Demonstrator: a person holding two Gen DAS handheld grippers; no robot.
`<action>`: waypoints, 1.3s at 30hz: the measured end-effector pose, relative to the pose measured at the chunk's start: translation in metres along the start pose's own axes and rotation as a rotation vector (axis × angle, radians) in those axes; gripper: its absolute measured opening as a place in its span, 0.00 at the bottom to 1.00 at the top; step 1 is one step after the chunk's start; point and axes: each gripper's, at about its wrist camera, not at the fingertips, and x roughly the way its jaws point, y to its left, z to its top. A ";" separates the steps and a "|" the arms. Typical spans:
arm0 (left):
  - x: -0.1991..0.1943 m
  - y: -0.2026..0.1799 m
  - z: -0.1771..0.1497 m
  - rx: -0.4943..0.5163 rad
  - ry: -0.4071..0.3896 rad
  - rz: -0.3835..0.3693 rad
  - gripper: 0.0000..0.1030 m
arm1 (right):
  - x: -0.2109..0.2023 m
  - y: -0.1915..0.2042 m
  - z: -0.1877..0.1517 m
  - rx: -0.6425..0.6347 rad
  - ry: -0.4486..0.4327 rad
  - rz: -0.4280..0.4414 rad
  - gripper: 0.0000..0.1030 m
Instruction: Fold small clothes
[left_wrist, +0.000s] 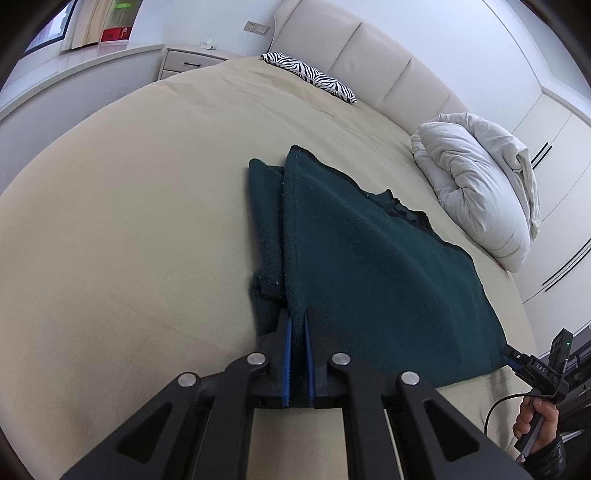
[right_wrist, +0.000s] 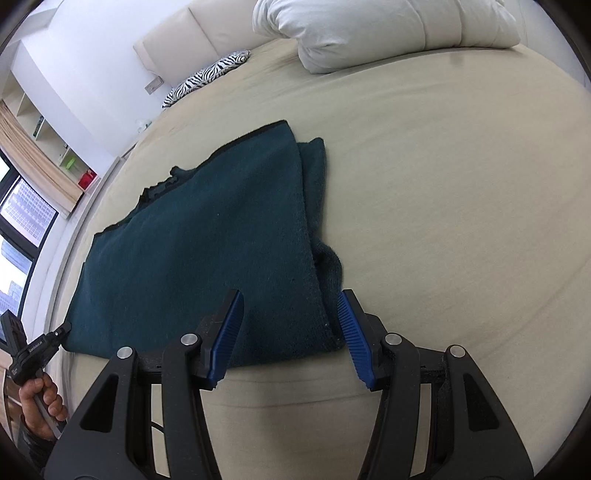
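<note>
A dark green fleece garment (left_wrist: 369, 258) lies flat on the beige bed, one side folded over along a seam. My left gripper (left_wrist: 297, 325) is shut on the garment's near left corner, the cloth pinched between its blue pads. In the right wrist view the garment (right_wrist: 207, 236) fills the middle left. My right gripper (right_wrist: 291, 321) is open, its blue pads (right_wrist: 229, 332) spread either side of the garment's near right corner, low over it. The right gripper also shows in the left wrist view (left_wrist: 532, 369), and the left in the right wrist view (right_wrist: 55, 336), each at a near corner.
The beige bed sheet (left_wrist: 129, 221) spreads all around. A white folded duvet (left_wrist: 480, 192) lies at the far right, a zebra-print pillow (left_wrist: 310, 75) by the cream headboard (left_wrist: 369, 55). A white nightstand (left_wrist: 192, 62) and a window ledge stand beyond the bed.
</note>
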 end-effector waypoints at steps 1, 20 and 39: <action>0.000 0.001 -0.001 -0.003 0.000 -0.001 0.07 | 0.000 0.002 -0.001 -0.013 -0.001 -0.010 0.47; -0.004 0.005 -0.006 -0.020 0.001 -0.021 0.07 | -0.007 -0.005 -0.001 -0.010 -0.029 -0.034 0.09; -0.011 0.025 -0.021 -0.026 0.018 -0.058 0.06 | -0.009 -0.031 -0.028 0.095 -0.033 0.007 0.04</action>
